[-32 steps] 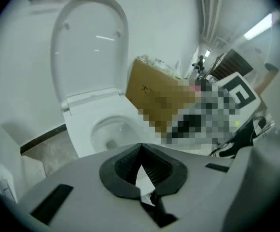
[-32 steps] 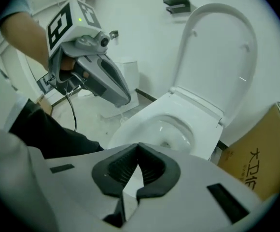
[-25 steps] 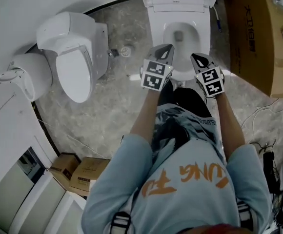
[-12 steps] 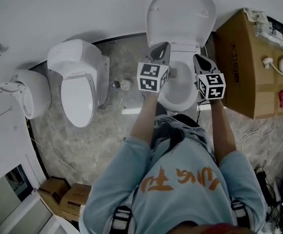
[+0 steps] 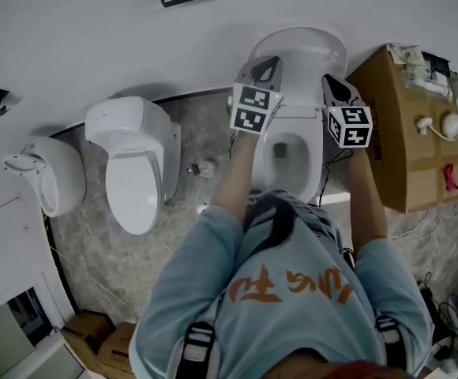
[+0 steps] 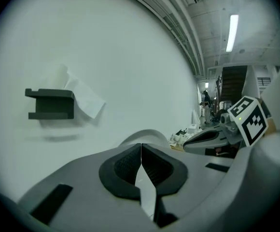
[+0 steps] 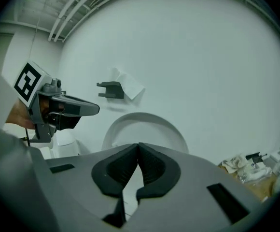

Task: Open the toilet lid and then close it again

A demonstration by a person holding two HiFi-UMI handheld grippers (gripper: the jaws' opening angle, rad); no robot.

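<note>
The white toilet has its lid (image 5: 302, 47) standing upright against the wall, and the bowl (image 5: 290, 153) below it is uncovered. My left gripper (image 5: 269, 61) is shut and empty, held up at the lid's left edge. My right gripper (image 5: 330, 80) is shut and empty at the lid's right edge. In the left gripper view the closed left gripper (image 6: 141, 148) points at the wall over the lid's top (image 6: 141, 135). In the right gripper view the rounded lid (image 7: 145, 125) rises just beyond the shut right gripper (image 7: 138, 148). Whether either gripper touches the lid cannot be told.
A second white toilet (image 5: 134, 172) with its lid down stands to the left, and a white wall fixture (image 5: 43, 174) beyond it. A cardboard box (image 5: 403, 136) with odds and ends on top sits right of the toilet. A black holder (image 7: 110, 90) hangs on the wall above.
Both grippers have risen from the bowl's front rim to the height of the upright lid, staying shut. The head view has swung up towards the wall.
</note>
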